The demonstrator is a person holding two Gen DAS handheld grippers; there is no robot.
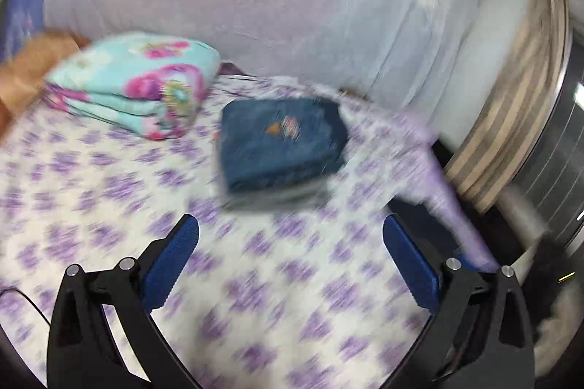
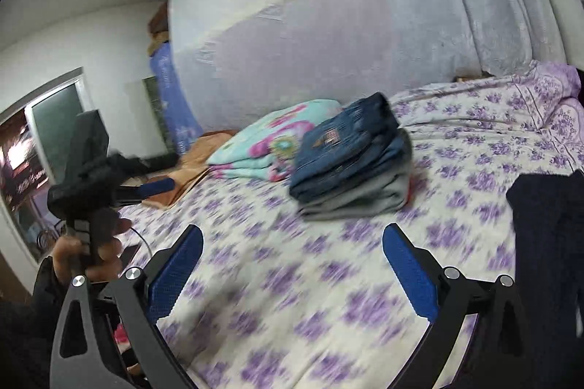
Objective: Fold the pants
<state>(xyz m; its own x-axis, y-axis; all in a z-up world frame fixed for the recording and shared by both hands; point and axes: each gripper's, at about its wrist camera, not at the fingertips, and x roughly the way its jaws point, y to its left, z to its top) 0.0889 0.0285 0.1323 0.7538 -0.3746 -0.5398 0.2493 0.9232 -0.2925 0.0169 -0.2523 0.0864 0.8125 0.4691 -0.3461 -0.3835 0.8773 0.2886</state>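
Observation:
A stack of folded pants (image 1: 281, 151), blue jeans on top of grey ones, lies on the bed; it also shows in the right wrist view (image 2: 350, 166). My left gripper (image 1: 290, 224) is open and empty, hovering over the sheet in front of the stack. My right gripper (image 2: 292, 235) is open and empty, also short of the stack. A dark garment (image 2: 547, 224) lies at the right edge of the bed in the right wrist view. The left hand-held gripper (image 2: 91, 166) shows at the left of the right wrist view. Both views are motion-blurred.
A folded turquoise floral blanket (image 1: 138, 89) lies left of the stack, also in the right wrist view (image 2: 262, 144). The bed (image 1: 109, 206) has a white sheet with purple flowers. A pale padded headboard (image 1: 255, 6) stands behind. A striped curtain (image 1: 518, 97) hangs at right.

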